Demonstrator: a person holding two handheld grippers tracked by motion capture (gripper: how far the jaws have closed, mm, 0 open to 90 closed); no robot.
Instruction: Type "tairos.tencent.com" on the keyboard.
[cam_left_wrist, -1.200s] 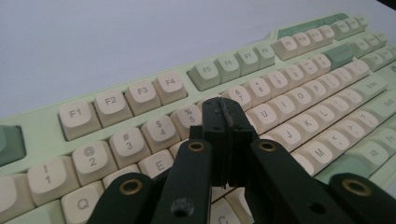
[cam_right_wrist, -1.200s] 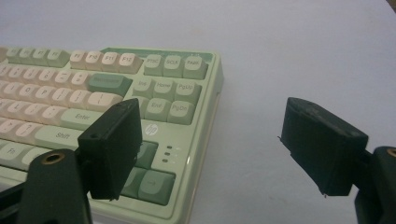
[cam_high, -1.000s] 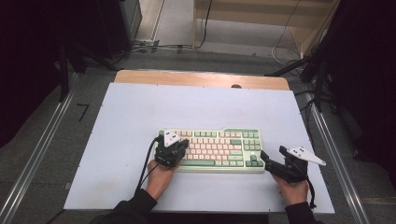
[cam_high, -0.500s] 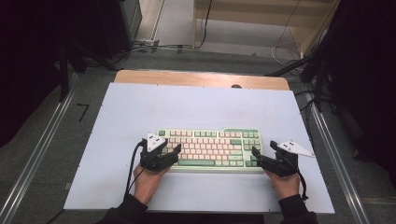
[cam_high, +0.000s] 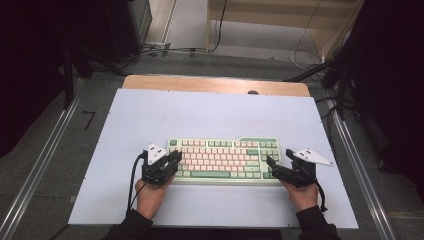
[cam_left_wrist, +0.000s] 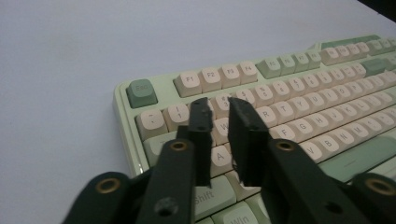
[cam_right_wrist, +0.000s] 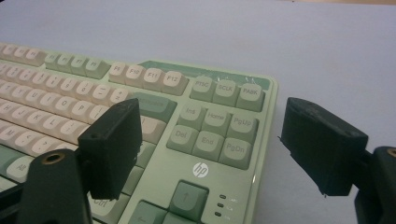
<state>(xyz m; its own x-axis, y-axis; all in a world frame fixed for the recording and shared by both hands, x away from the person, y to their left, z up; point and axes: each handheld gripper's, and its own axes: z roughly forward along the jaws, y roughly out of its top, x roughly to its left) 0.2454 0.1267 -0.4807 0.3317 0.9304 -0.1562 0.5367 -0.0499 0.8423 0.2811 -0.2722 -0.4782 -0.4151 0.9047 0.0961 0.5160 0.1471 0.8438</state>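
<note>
- Pale green keyboard with cream and green keycaps (cam_high: 225, 160) lies flat on the light blue-grey table mat (cam_high: 210, 115), in the near half of the mat, long edge running across the table.
- Left gripper (cam_high: 172, 159), black with a grey three-cornered plate on top, sits at the keyboard's left end, held in the person's left hand (cam_high: 150, 196).
- In the left gripper view the left gripper (cam_left_wrist: 219, 116) has its jaws drawn nearly together, a narrow gap between them; they have just been closing. Nothing is gripped between them: cream keys show through the gap.
- Its tips hover over the number row and the Q-W keys, near the green Esc key (cam_left_wrist: 141, 92). Whether they touch a keycap I cannot tell.
- Right gripper (cam_high: 274, 167) sits at the keyboard's right end, in the right hand (cam_high: 302, 195).
- In the right gripper view the right gripper (cam_right_wrist: 210, 140) stands wide open. One jaw is over the keys beside the navigation block, the other is out past the keyboard's right edge, above the mat.
- The keyboard's right end lies between the jaws; the pads do not press on it.
- A black cable (cam_high: 134, 182) trails from the left gripper back toward the sleeve.
</note>
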